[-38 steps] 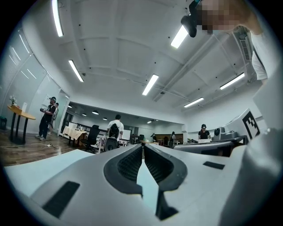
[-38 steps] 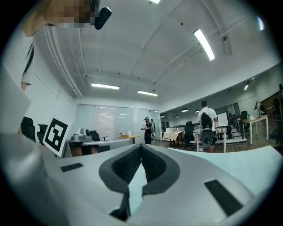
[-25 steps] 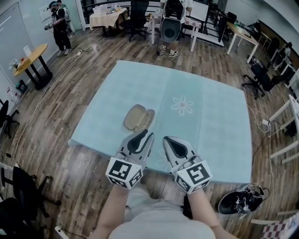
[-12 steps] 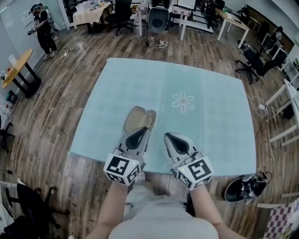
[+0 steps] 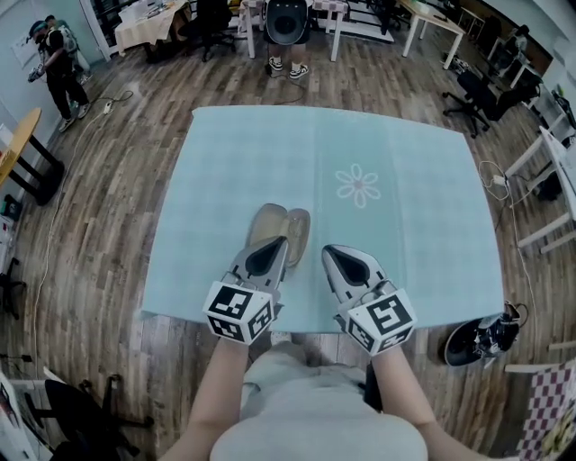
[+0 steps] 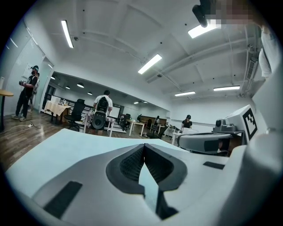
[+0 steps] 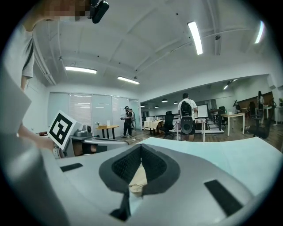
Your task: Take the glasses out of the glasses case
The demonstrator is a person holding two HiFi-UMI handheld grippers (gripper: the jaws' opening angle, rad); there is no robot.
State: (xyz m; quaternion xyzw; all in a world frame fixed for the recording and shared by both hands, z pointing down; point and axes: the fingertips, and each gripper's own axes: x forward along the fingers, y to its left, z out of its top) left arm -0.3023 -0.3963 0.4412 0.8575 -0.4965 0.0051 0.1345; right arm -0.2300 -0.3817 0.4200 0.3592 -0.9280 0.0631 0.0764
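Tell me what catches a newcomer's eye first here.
A pale blue cloth-covered table fills the middle of the head view, with a tan oval glasses case lying open near its front edge. Nearer the person, two grey grippers reach toward it: the left gripper, jaws just closed on nothing, and the right gripper, also shut.

The near end of the glasses case [image 5: 281, 225] lies under the left gripper [image 5: 279, 248], whose jaws have just been closing and now meet on nothing, so this end is hidden. Whether glasses lie inside the case cannot be told; it is too small in the head view. In the right gripper view only a narrow beige strip of the case shows below the tips of the right gripper [image 7: 141, 146]. Far beyond the case, a standing person [image 5: 288, 27] is cut off by the upper edge.
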